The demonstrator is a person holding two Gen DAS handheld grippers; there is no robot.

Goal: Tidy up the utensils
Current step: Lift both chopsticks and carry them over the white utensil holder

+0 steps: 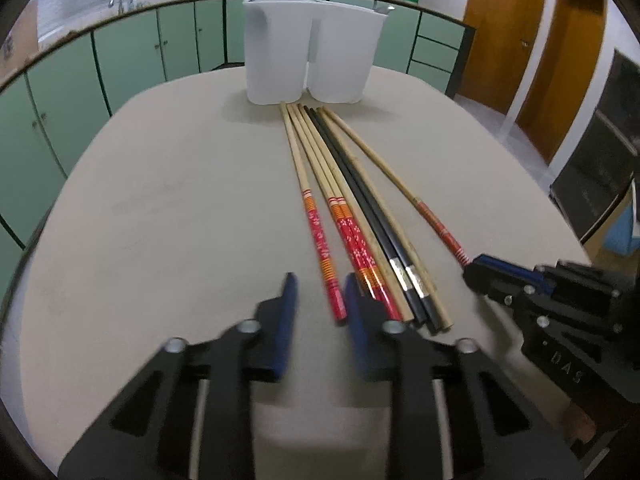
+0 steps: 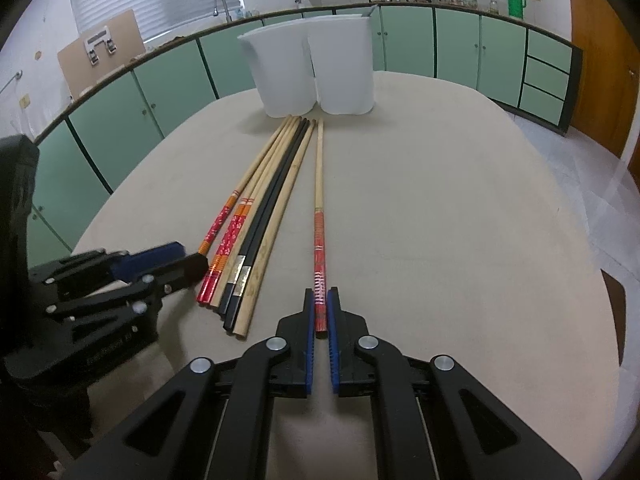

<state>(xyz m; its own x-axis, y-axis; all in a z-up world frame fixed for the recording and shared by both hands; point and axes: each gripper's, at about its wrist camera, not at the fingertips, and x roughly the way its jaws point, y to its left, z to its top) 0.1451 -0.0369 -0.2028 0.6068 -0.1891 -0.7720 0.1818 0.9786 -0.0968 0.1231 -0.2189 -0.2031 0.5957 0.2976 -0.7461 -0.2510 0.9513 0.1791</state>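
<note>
Meanwhile the right gripper's [image 2: 320, 296] jaws clench a lone chopstick [image 2: 319, 200], while the left gripper's [image 1: 320, 286] jaws stand released around another chopstick [image 1: 316, 220].

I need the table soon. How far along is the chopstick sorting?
Hardly started: nothing visibly sorted yet. The right claw is shut on one red-ended chopstick, set apart from the bundle. The left claw straddles another, not pressing it. All chopsticks still lie on the table before the white containers.

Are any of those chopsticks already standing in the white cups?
No, every chopstick that shows lies flat on the table in front of the white cups.
</note>
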